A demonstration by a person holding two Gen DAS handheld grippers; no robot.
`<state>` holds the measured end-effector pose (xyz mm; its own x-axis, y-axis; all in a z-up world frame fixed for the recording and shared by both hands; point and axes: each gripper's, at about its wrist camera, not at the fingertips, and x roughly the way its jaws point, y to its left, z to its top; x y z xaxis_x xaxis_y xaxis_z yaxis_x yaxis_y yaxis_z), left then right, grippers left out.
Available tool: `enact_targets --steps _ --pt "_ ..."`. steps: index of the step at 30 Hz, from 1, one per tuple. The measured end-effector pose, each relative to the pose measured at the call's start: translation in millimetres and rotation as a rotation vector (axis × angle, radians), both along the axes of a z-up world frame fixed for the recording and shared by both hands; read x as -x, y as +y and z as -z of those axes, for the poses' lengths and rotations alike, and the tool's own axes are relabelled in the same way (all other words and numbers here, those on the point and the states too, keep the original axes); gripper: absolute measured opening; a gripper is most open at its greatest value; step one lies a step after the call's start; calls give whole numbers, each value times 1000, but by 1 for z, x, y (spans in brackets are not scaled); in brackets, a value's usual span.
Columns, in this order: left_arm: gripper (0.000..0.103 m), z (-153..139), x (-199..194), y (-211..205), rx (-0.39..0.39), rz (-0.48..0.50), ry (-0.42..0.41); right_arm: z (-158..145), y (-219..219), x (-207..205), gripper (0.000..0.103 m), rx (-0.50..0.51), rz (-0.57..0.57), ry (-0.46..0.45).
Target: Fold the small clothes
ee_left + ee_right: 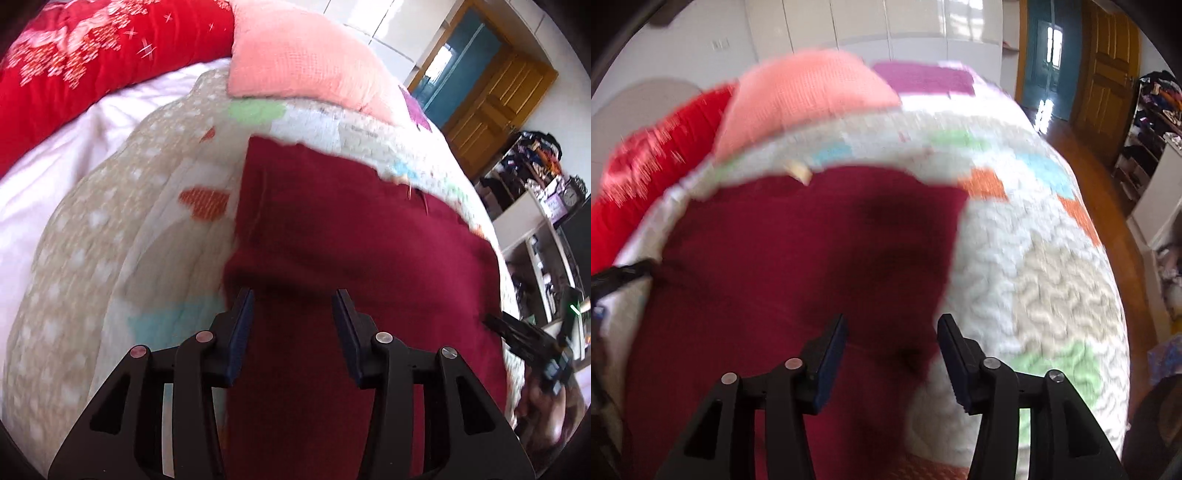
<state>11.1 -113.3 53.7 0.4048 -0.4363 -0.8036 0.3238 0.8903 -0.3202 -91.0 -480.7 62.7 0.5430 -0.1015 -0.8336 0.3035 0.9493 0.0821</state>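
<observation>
Just one maroon garment (pixel 362 240), two grippers

Each tool (pixel 294 297) (pixel 893 323): black angular arms, round silver screws, dark blue ribbed pads (pixel 242 332)

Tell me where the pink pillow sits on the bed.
The pink pillow lies at the far end of the patchwork quilt, beyond the dark red garment, with the red blanket on its left in both views.

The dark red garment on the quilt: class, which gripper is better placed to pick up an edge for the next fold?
Probably left. The left gripper stands open at the dark red garment's left edge; the right gripper is open too, near the right edge.
</observation>
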Motion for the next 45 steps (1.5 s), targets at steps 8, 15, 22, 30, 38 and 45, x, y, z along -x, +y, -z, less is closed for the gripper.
enact_targets --steps 8,15,22,30,38,45 --pt "43 -9 86 38 -49 15 -33 -25 4 40 55 -134 -6 -61" --pt "43 -14 134 52 -65 6 -59 -38 40 111 56 -186 -89 -79" --pt "43 -13 158 54 -65 22 -61 -13 62 148 56 -206 -68 -37" --pt "43 4 175 58 -73 51 -8 15 66 186 57 -264 -45 21" --pt "43 16 195 76 -43 115 52 20 82 220 64 -321 -99 2" --pt "43 18 201 75 -49 123 77 21 88 224 65 -329 -109 -5"
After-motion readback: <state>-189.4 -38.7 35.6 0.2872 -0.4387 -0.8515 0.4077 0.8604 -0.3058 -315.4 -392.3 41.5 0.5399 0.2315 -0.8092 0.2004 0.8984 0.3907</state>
